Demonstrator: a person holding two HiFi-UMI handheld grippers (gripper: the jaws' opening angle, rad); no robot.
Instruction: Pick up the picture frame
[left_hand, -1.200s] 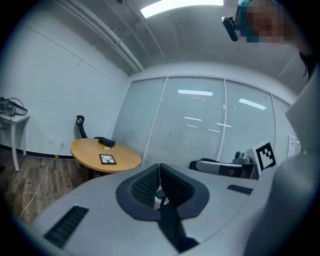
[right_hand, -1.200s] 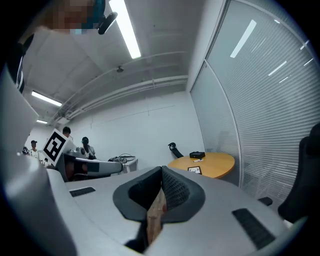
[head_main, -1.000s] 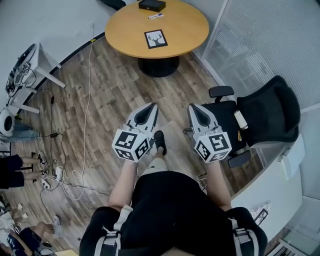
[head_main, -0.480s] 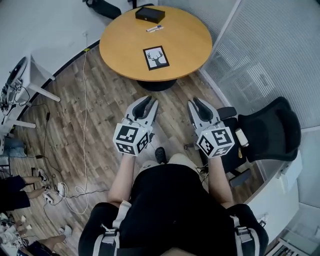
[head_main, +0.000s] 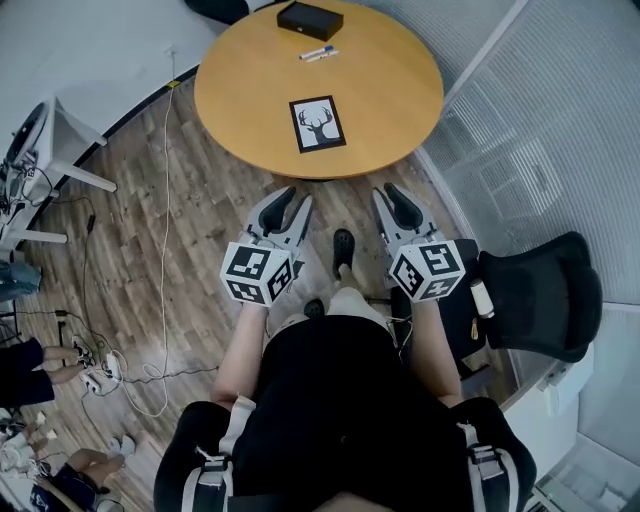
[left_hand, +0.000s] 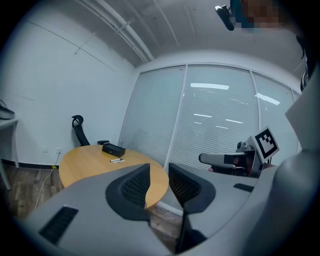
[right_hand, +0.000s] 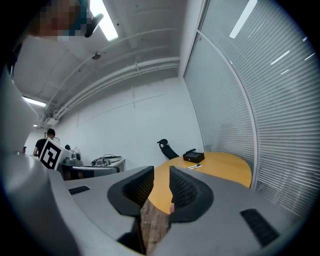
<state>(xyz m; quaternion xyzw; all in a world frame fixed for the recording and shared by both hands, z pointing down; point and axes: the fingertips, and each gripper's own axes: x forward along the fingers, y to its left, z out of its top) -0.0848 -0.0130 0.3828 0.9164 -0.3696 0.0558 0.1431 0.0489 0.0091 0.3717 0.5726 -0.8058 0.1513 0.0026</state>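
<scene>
Head view: approach is judged in hand; left gripper and right gripper, fingers just opened and empty, must be brought to the picture frame, laid flat at 12 o'clock.

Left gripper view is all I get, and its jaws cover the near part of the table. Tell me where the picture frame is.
Observer: The picture frame lies flat on the round table, picture up, nearer the person than the markers and the black box.
Operator: Report the right gripper's jaws.
Observer: The right gripper is open. Its jaws have just been opening, and nothing is between them.
Operator: Name anything standing on that side.
Observer: A black office chair stands on the floor to the right of the right gripper, apart from the table.
</scene>
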